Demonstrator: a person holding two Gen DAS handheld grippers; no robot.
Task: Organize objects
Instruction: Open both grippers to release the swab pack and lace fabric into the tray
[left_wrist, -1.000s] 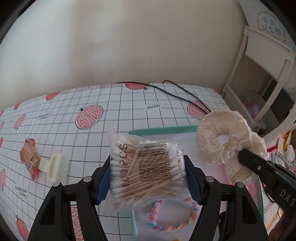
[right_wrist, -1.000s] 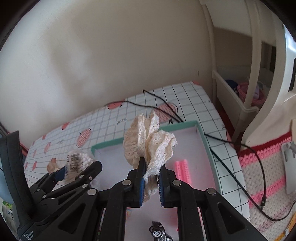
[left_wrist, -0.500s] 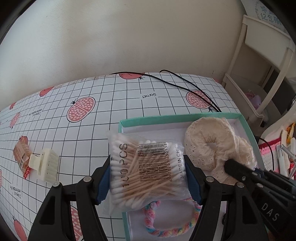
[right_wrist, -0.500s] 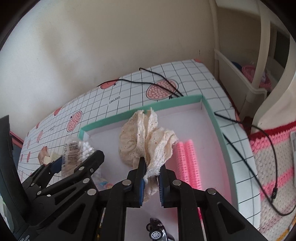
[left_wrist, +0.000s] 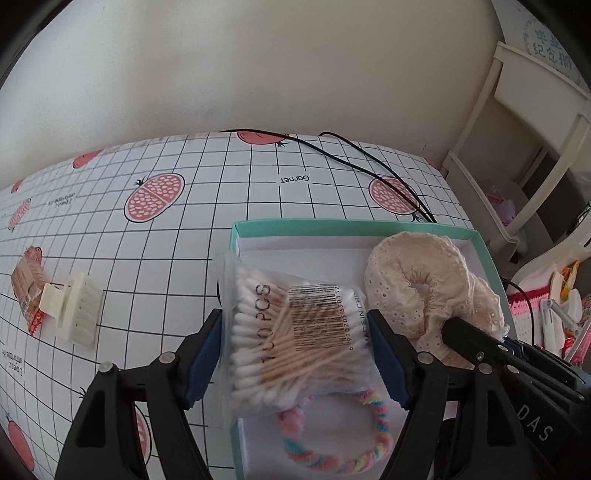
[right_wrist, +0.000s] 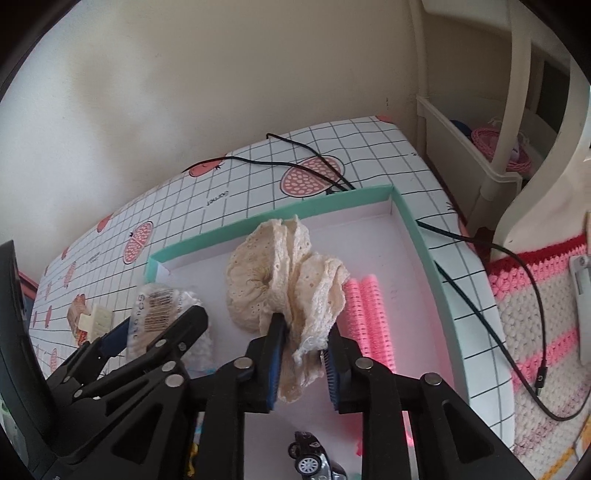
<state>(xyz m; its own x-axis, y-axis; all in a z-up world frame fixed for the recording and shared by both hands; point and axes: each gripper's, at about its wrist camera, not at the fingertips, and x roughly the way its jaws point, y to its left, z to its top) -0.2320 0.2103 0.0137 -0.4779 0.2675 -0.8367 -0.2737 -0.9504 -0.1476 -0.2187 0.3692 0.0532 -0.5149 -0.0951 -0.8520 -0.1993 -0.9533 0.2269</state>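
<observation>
A teal-rimmed box (left_wrist: 332, 223) with a white floor sits on the checked tablecloth. Over its left rim my left gripper (left_wrist: 295, 321) is shut on a clear bag of cotton swabs (left_wrist: 258, 314), which hangs above a rainbow hair tie (left_wrist: 332, 454). A cream lace scrunchie (right_wrist: 280, 266) rests on the floor of the box (right_wrist: 258, 221). My right gripper (right_wrist: 303, 325) stands open around the scrunchie's near edge, with loose fabric lying between the spread fingers. In the left wrist view the scrunchie (left_wrist: 417, 273) lies just right of the bag.
Pink hair rollers (right_wrist: 365, 314) and a small black toy car (right_wrist: 314, 454) lie in the box. A white comb (left_wrist: 77, 314) and a snack packet (left_wrist: 24, 288) sit on the cloth at the left. A black cable (right_wrist: 517, 332) crosses the right rim onto a crocheted mat (right_wrist: 546, 354).
Both grippers have come down over the box. The scrunchie went from hanging in the air to resting on the box floor, and the right fingers have spread apart.
</observation>
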